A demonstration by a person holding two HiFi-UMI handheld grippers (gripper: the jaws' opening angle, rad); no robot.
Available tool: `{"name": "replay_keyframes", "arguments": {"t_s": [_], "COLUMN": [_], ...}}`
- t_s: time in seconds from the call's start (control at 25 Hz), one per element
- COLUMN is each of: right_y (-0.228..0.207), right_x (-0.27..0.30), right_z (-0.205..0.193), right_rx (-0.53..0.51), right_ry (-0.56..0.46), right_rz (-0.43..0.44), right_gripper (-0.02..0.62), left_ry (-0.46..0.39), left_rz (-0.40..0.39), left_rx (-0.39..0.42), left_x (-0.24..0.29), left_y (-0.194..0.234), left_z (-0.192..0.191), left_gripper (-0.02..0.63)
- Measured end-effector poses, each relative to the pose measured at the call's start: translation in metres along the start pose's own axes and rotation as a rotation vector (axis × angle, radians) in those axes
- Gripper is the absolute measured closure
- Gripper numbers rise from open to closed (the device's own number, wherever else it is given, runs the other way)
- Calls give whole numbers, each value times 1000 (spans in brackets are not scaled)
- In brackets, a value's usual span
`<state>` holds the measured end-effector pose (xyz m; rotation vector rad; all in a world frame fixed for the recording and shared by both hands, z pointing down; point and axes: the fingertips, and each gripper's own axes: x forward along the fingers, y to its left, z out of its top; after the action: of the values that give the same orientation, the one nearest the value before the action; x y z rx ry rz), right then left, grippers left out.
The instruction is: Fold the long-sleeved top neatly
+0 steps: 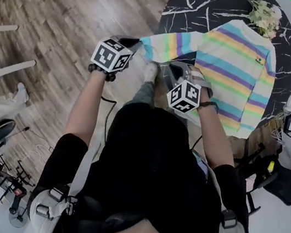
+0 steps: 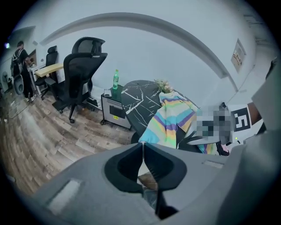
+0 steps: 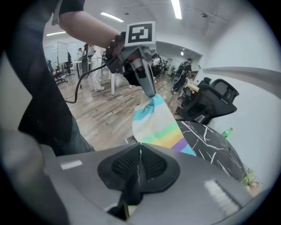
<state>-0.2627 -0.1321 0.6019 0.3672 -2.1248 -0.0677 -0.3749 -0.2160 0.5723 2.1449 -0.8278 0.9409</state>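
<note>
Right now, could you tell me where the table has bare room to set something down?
Bare marble lies on the table beyond the sleeve, left of the flowers. The striped top covers most of the rest.

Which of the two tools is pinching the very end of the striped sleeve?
The left tool: it clamps the sleeve at its cuff, out over the wooden floor. The right tool grips the same sleeve closer to the top's body.
</note>
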Motion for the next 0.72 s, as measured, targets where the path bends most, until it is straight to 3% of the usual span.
{"name": "replay_keyframes", "arguments": {"t_s": [0.2,0.44,0.72], "right_y": [-15,-37,-54], "right_x": [16,25,26], "right_z": [16,24,33], "right_rx": [113,184,229], "right_ry": [9,25,37], "right_rz": [-33,-76,-113], "right_gripper": [580,574,520], "left_ry": [2,-21,-33], "left_rz": [-30,-45,-36], "left_rx": [37,-36,-100], "left_x": [-6,-15,-20], "left_y": [35,63,90], "left_z": [15,14,4], "left_gripper": [586,586,586]}}
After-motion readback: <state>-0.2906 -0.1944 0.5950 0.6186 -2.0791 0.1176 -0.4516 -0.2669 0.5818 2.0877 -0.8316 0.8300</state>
